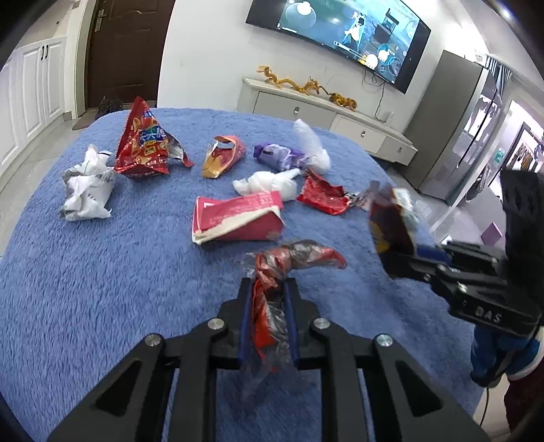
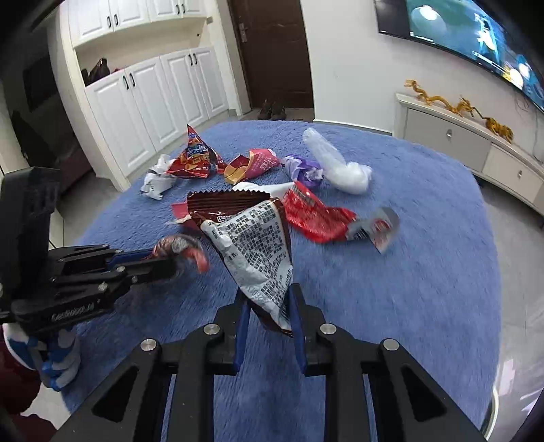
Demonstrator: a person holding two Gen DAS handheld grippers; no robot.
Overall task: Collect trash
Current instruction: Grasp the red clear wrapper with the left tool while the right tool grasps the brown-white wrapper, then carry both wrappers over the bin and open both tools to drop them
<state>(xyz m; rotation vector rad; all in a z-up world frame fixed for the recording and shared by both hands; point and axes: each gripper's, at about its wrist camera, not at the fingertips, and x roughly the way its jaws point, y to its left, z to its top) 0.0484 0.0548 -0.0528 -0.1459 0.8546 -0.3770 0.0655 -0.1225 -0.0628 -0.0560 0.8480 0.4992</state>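
Note:
My left gripper (image 1: 268, 285) is shut on a twisted red and clear plastic wrapper (image 1: 289, 261), held above the blue rug; it also shows in the right wrist view (image 2: 180, 248). My right gripper (image 2: 268, 299) is shut on a dark brown snack bag (image 2: 251, 238) with a white printed back, also in the left wrist view (image 1: 394, 217). On the rug lie a red chip bag (image 1: 146, 149), crumpled white paper (image 1: 88, 183), a pink carton (image 1: 238, 217), a red foil wrapper (image 1: 323, 197), a purple wrapper (image 1: 275, 156) and white plastic (image 1: 312, 146).
The trash lies on a blue shaggy rug (image 1: 102, 272) over a round-cornered table. A white TV cabinet (image 1: 323, 112) with gold dragons and a wall TV (image 1: 340, 30) stand behind. White cupboards (image 2: 153, 98) and a dark door (image 2: 272, 51) are at the far side.

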